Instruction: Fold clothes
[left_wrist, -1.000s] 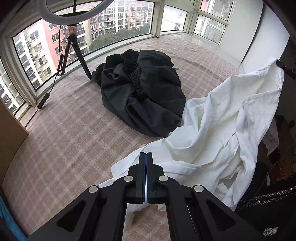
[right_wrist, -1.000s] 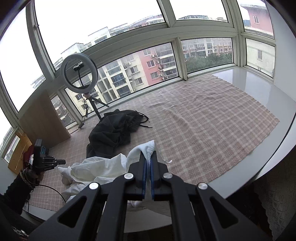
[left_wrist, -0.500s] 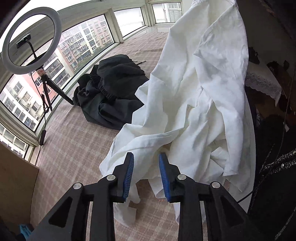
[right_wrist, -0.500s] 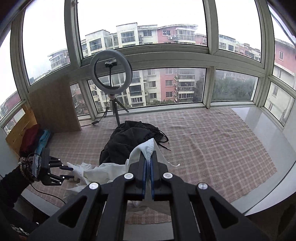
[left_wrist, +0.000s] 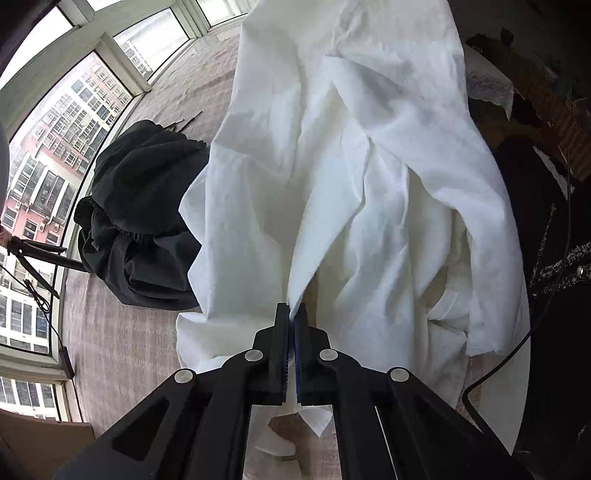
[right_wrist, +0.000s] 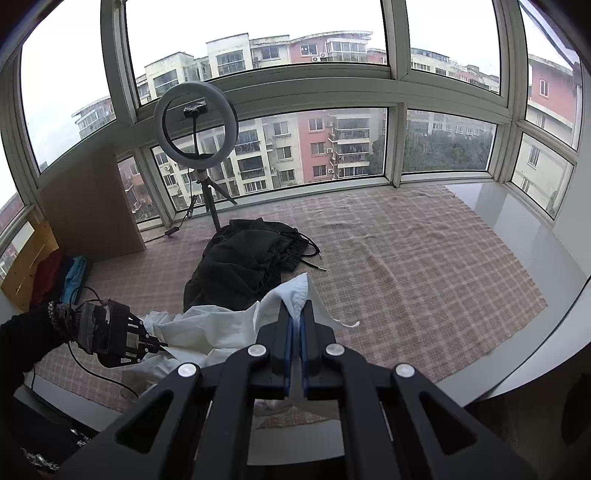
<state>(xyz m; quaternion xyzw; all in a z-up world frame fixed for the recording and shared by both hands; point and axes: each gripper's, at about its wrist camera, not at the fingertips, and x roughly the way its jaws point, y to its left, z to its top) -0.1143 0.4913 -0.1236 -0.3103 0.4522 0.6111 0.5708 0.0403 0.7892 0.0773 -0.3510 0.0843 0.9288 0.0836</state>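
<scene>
Left wrist view: white garment (left_wrist: 332, 177) is pinched by both closed grippers (left_wrist: 290, 314) (right_wrist: 295, 317); thin edges could be pulled free.

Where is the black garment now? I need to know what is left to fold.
In the right wrist view the black garment lies crumpled on the checked cloth, just in front of the ring light tripod.

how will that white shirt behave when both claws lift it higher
Probably floppy: the white shirt hangs in deep folds between the left claw and the right claw. It looks thin and light, so loose parts will likely sag and swing.
</scene>
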